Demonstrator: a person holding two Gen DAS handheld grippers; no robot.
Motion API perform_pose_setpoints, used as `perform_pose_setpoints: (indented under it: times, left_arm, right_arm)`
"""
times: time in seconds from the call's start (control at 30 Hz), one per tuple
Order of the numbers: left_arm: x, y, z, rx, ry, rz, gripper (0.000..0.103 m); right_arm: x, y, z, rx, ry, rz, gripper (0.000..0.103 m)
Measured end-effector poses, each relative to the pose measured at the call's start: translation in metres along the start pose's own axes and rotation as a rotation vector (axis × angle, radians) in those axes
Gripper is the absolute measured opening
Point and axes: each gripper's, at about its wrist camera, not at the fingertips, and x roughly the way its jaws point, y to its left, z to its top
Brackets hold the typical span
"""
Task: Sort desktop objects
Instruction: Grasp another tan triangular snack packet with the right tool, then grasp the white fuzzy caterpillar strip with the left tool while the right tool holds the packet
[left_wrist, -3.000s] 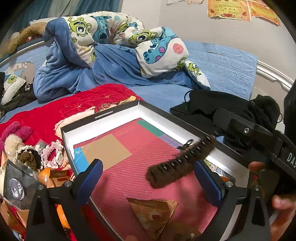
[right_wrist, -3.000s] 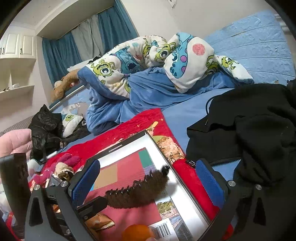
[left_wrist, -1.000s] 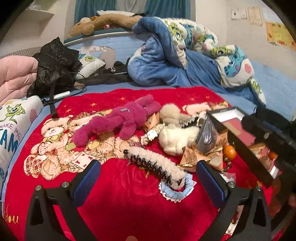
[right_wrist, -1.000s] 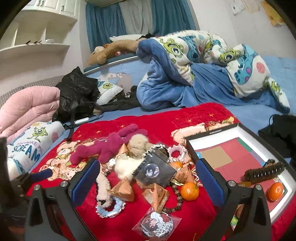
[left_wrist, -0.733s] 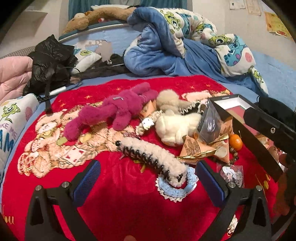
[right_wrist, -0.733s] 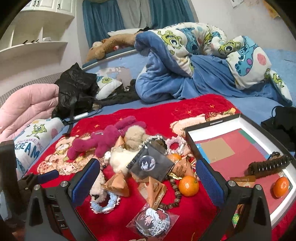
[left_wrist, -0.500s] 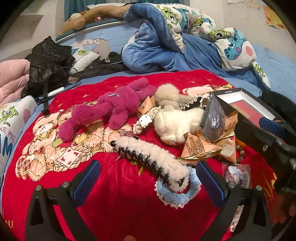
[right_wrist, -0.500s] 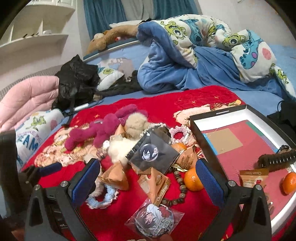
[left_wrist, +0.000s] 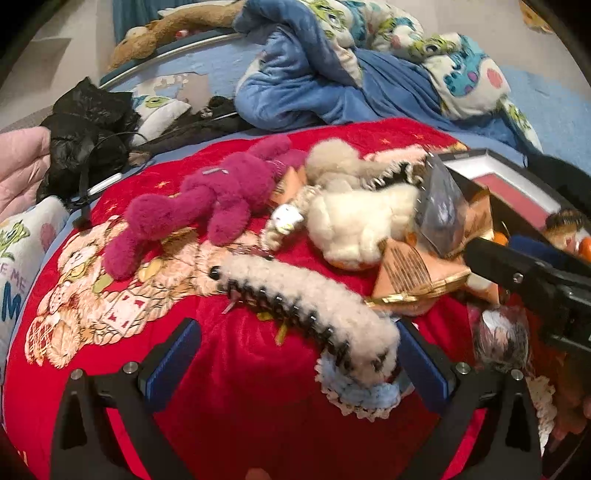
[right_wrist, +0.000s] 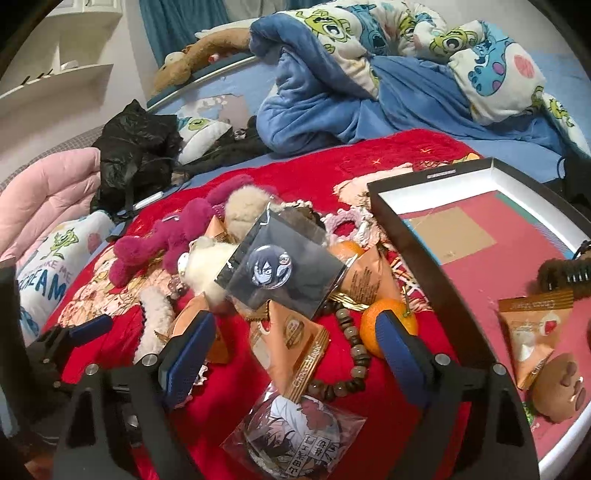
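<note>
My left gripper (left_wrist: 295, 362) is open low over the red blanket. A cream fuzzy hair claw (left_wrist: 306, 306) lies between its fingers, with its near end beside the right finger. A blue crochet scrunchie (left_wrist: 358, 391) lies under that end. My right gripper (right_wrist: 293, 350) is open with its jaws closing. An orange snack packet (right_wrist: 291, 332) lies between them, untouched. A tangerine (right_wrist: 384, 325) sits just behind the right finger, next to a bead bracelet (right_wrist: 354, 354). The black-rimmed box (right_wrist: 424, 258) to the right holds a brown hair claw (right_wrist: 565, 273) and another snack packet (right_wrist: 532, 332).
A magenta plush (left_wrist: 207, 199), a white plush (left_wrist: 354, 221), a dark badge pouch (right_wrist: 280, 269) and a bagged badge (right_wrist: 291, 439) crowd the blanket. A brown paw plush (right_wrist: 561, 384) lies in the box. Blue bedding and black clothes lie behind.
Both grippers have swung from the box to the pile and sunk closer to it. The cream hair claw now lies between the left fingers. The right jaws have narrowed.
</note>
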Motion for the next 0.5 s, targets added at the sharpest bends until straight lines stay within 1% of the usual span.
perform_pose_setpoints:
  times: [0.07, 0.13, 0.17, 0.23, 0.33, 0.4, 0.43, 0.47, 0.5]
  left_arm:
    - [0.001, -0.002, 0.000, 0.007, 0.002, 0.011, 0.103]
    - [0.002, 0.001, 0.000, -0.007, 0.006, 0.011, 0.103]
    - [0.003, 0.005, 0.001, -0.021, 0.014, 0.003, 0.103]
    - [0.009, 0.011, 0.000, -0.050, 0.041, -0.028, 0.103]
    - [0.015, 0.018, -0.001, -0.089, 0.065, -0.068, 0.100]
    - [0.013, 0.019, -0.002, -0.094, 0.055, -0.093, 0.091]
    - [0.012, 0.018, -0.002, -0.092, 0.051, -0.104, 0.088]
    - [0.011, 0.016, -0.003, -0.088, 0.048, -0.115, 0.082]
    - [0.011, 0.014, -0.003, -0.084, 0.048, -0.127, 0.067]
  right_arm:
    - [0.003, 0.003, -0.002, -0.016, 0.016, 0.004, 0.088]
    - [0.008, 0.006, -0.003, -0.028, 0.034, 0.000, 0.085]
    - [0.011, 0.007, -0.004, -0.032, 0.049, -0.002, 0.080]
    - [0.017, 0.005, -0.006, -0.022, 0.077, -0.003, 0.075]
    - [0.019, -0.002, -0.005, 0.011, 0.085, 0.015, 0.068]
    - [0.019, -0.006, -0.006, 0.030, 0.083, 0.016, 0.057]
    - [0.019, -0.007, -0.006, 0.034, 0.086, 0.019, 0.053]
    - [0.022, -0.008, -0.007, 0.039, 0.104, 0.033, 0.046]
    - [0.025, -0.008, -0.008, 0.041, 0.116, 0.034, 0.046]
